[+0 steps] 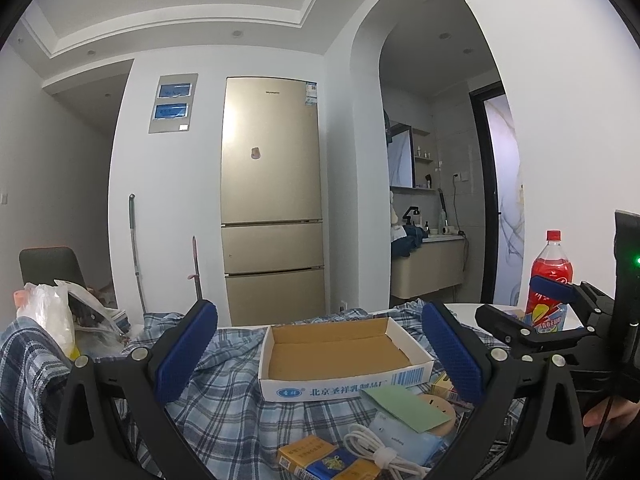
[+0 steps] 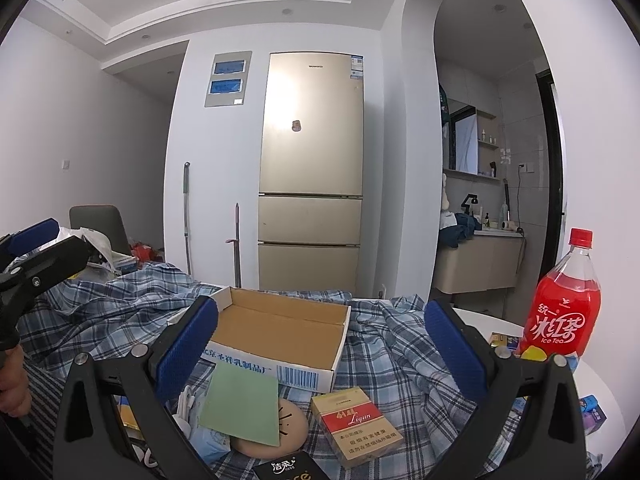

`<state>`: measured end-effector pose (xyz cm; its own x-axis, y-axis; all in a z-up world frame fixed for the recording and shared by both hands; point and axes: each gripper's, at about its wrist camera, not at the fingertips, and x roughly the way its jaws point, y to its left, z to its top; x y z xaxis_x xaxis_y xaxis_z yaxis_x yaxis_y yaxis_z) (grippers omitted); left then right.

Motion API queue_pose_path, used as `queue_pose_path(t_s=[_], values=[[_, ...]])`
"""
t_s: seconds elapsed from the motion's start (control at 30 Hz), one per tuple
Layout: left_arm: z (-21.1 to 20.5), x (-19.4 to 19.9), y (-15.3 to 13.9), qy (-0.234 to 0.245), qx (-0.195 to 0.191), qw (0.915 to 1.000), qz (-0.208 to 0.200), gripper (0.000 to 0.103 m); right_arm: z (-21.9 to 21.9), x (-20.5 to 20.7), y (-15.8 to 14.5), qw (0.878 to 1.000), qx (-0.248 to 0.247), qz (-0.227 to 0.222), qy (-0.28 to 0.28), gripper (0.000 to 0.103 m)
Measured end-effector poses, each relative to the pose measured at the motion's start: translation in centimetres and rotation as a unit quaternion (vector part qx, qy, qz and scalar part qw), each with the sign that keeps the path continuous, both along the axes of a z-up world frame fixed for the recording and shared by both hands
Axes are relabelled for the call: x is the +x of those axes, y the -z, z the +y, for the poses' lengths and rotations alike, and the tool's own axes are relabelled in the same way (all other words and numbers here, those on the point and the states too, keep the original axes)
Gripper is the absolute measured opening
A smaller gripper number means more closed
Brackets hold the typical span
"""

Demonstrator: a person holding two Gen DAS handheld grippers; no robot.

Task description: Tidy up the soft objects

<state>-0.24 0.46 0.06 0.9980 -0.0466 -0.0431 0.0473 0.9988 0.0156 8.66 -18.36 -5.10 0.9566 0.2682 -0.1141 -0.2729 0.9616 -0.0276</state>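
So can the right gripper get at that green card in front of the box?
Probably yes: the right gripper is open, and the green card lies uncovered on top of the pile, nothing between.

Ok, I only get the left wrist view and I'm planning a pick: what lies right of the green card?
Observer: A red-and-gold cigarette pack, flat on the plaid cloth, just right of the green card.
Operator: Anything nearer the camera?
Observer: A black packet, cut off by the bottom edge.
Operator: And the right claw?
Observer: The right claw is open and empty.
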Motion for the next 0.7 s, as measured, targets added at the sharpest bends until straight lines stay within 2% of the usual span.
queue_pose_path(t_s=[0.7], values=[[0.22, 0.21, -0.01, 0.0, -0.005, 1.0, 0.001, 0.103, -0.4, -0.15, -0.23, 1.0, 0.012, 0.0, 0.0, 0.103]])
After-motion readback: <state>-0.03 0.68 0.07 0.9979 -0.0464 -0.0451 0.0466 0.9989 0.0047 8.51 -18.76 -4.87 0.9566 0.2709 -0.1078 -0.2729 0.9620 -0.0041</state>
